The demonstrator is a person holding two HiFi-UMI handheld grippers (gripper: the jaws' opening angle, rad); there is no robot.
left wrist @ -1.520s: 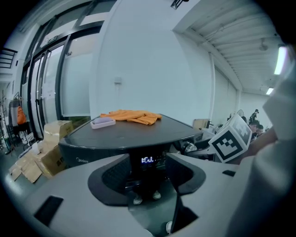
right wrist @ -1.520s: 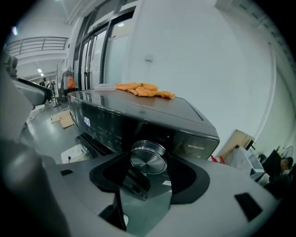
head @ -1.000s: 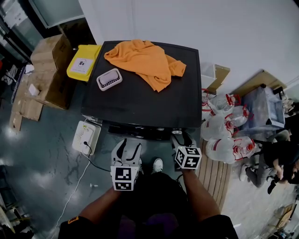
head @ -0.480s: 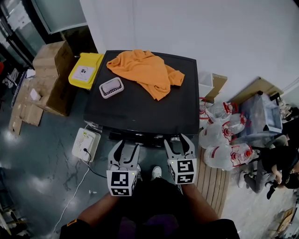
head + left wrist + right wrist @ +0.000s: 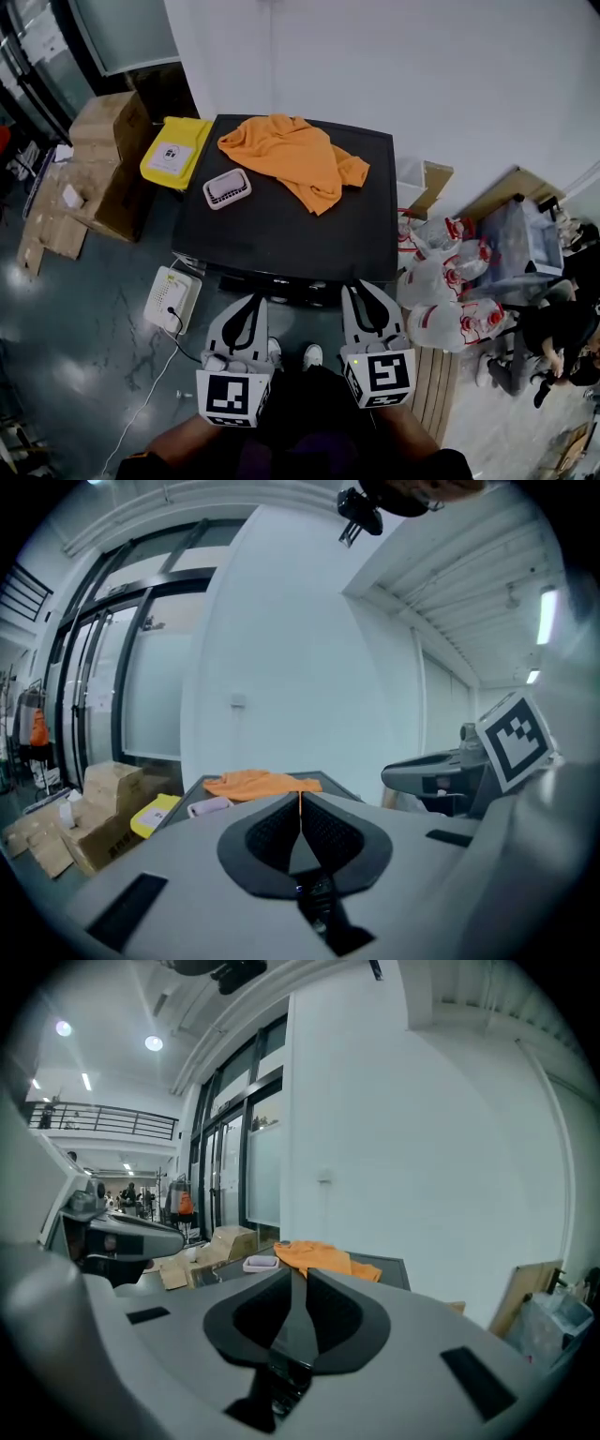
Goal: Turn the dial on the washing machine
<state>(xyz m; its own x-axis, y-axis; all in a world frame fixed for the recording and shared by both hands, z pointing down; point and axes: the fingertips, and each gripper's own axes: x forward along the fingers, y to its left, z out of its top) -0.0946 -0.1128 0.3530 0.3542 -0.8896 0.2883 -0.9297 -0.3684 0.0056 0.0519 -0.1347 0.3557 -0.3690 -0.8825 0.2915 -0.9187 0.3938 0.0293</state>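
Left claw jaws together, empty; right claw just closing, slim gap, empty.

Our head view looks steeply down from well above the washing machine, with its whole top in frame. The left gripper view and right gripper view sit low, just off the top's near edge, nearly level, facing across it to the white wall. All three share the orange cloth near the far edge and, seemingly, the pale tray.
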